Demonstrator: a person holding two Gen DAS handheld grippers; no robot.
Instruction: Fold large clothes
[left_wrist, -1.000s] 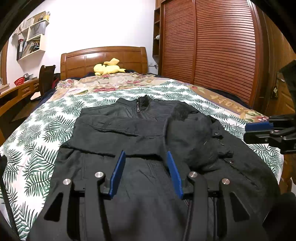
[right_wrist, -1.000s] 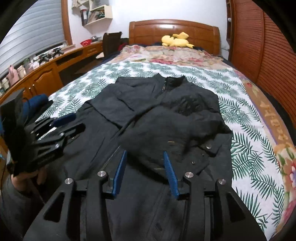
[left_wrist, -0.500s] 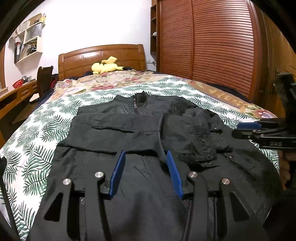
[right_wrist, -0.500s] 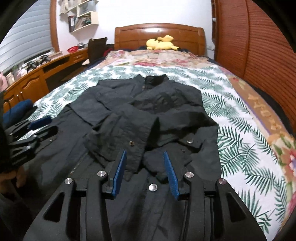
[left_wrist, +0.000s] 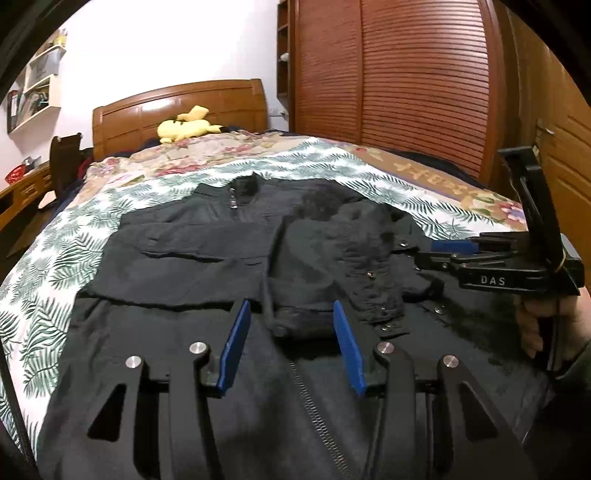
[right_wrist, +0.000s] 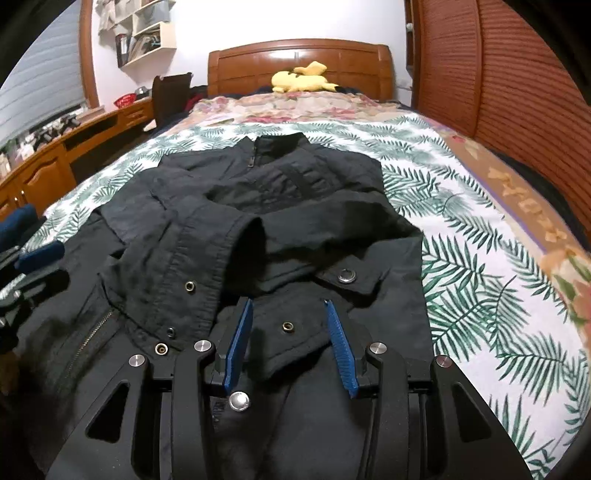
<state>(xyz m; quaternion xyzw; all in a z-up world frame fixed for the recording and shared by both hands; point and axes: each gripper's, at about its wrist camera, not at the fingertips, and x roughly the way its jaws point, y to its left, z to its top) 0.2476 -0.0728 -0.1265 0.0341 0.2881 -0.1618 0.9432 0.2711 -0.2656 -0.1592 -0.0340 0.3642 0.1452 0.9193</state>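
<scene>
Over the last second the right gripper (right_wrist: 288, 343) has dropped closer to the black jacket (right_wrist: 258, 206) on the bed (right_wrist: 480, 258), its spread blue jaws empty over a snap flap (sleeves already crossed inward). The left gripper (left_wrist: 291, 343), equally wide and empty, hovers above a cuff. Only the left view shows the hand gripping the right tool.

I count one jacket (right_wrist: 258, 229), one plush (right_wrist: 301, 79) at twelve o'clock, my two grippers (left_wrist: 291, 347) (right_wrist: 288, 343)
</scene>
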